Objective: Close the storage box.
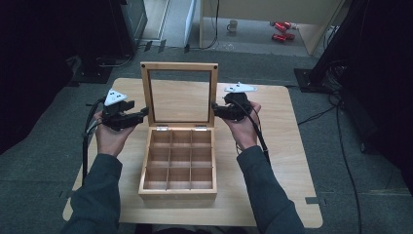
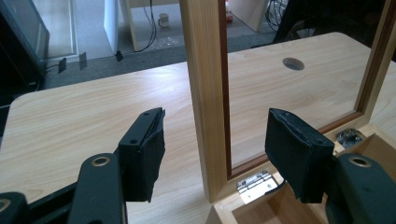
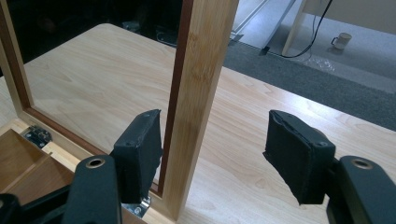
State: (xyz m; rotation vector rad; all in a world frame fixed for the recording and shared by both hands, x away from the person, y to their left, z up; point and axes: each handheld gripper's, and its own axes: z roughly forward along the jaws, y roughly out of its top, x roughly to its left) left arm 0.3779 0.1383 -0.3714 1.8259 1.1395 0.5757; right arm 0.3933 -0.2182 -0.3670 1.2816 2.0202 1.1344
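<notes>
Box: wooden box [image 1: 178, 168] at centre frame, lid [image 1: 179, 93] standing upright behind its empty compartments.
Left gripper [image 2: 212, 154]: jaws partly open, straddling the lid's left side rail, neither pad touching.
Right gripper [image 3: 212, 151]: partly open around the right rail; left pad [image 3: 140, 154] looks against the wood, other well apart.
Doing it well: probably keep both hands level and matched, so the hinges [image 2: 254, 183] aren't twisted.
</notes>
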